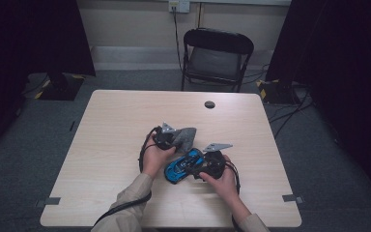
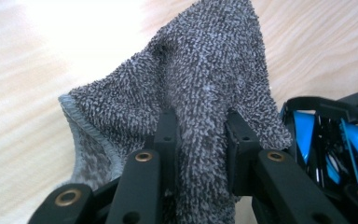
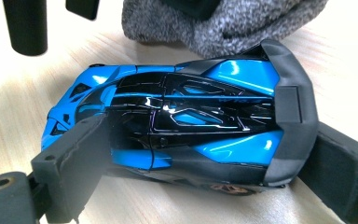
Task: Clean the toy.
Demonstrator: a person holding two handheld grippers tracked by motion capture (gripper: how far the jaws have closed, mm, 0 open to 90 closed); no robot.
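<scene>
Gripping a grey terry cloth (image 2: 200, 88), the left gripper (image 1: 170, 137) is working near the middle of the wooden table (image 1: 121, 121), its grey three-cornered plate pointing toward the far side. In the left gripper view the two black jaws are standing close together with a thick fold of the cloth pinched between the pads; the fold is running up through the gap and the rest is spreading above and to the left of the fingers (image 2: 167, 135), with a stitched hem hanging at the left. The cloth is lying just to the far side of a blue and black toy car (image 3: 177, 116), and its edge is meeting the car's rear spoiler.

The right gripper (image 1: 207, 164) is clamping the toy car across its length. In the right gripper view one padded jaw is pressing on the nose end at the lower left and the other is bearing on the black rear wing at the right, so the car body is spanning the full gap between them. The car is resting on the table surface, roof up. In the high view it is sitting between the two hands, near the person, angled with its nose toward the near left. The right hand (image 1: 224, 181) is holding its gripper at the car's right side.
</scene>
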